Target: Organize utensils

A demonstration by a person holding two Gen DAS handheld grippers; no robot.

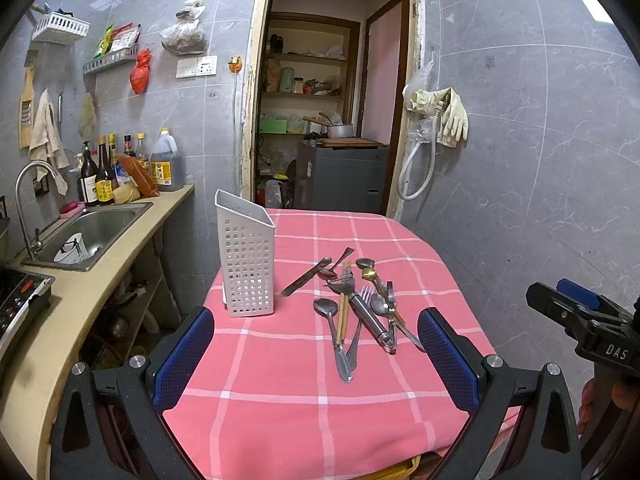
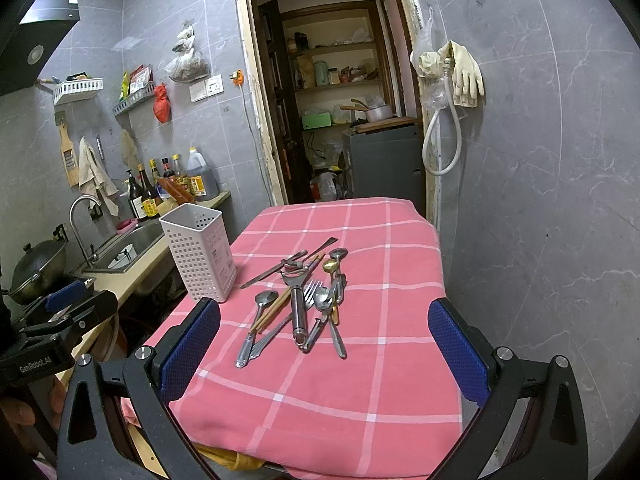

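Left hand-held gripper (image 1: 316,364) and right hand-held gripper (image 2: 324,348) hover over the near edge of the desk (image 2: 360,396), each with fingers spread and empty. The near half of the pink checked cloth is bare. The utensils (image 2: 300,300) lie heaped mid-desk: spoons, forks, chopsticks, a knife. A white perforated holder (image 1: 246,264) stands upright at the left edge, beside the sink (image 1: 96,232).

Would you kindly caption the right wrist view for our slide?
Open right hand-held gripper faces a utensil pile beside an empty white caddy on a pink checked tablecloth.
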